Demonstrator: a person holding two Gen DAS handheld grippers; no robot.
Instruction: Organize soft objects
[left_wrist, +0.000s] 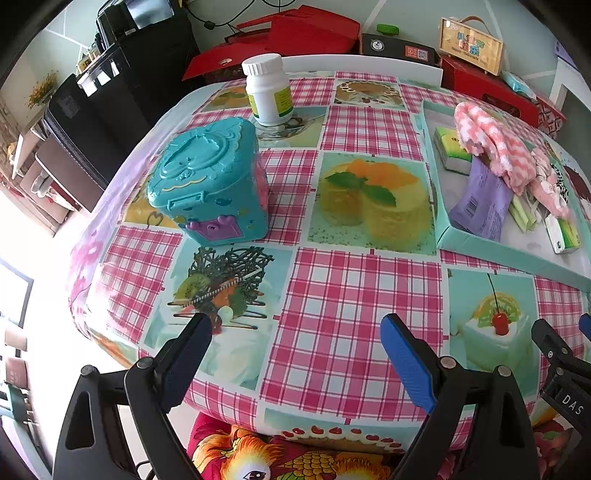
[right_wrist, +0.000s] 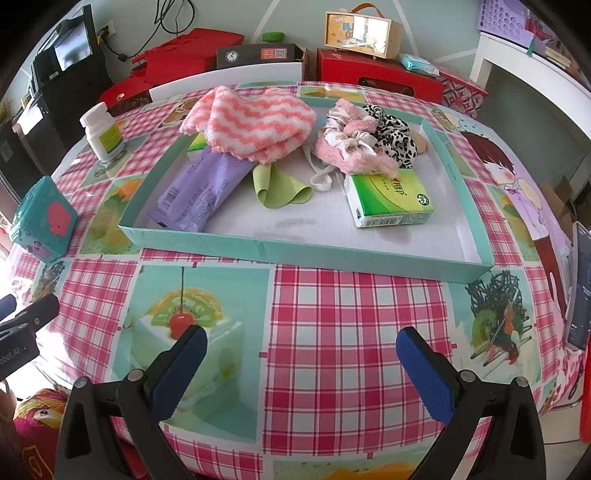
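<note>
A shallow teal tray (right_wrist: 295, 254) lies on the checked tablecloth. In it are a pink-and-white wavy towel (right_wrist: 251, 125), a purple packet (right_wrist: 199, 192), a green cloth (right_wrist: 280, 188), a green tissue pack (right_wrist: 388, 199), and a heap of pink and spotted scrunchies (right_wrist: 362, 140). My right gripper (right_wrist: 301, 350) hovers open over the table's near edge, short of the tray, with nothing between its fingers. My left gripper (left_wrist: 295, 332) is open too, empty, near the front edge, with the tray (left_wrist: 513, 254) to its right.
A teal toy box (left_wrist: 210, 184) and a white pill bottle (left_wrist: 267, 90) stand on the left part of the table. Red boxes (right_wrist: 376, 79), a black box (right_wrist: 258, 55) and a wooden case (right_wrist: 360, 33) line the back. A phone (right_wrist: 581, 291) stands at the right edge.
</note>
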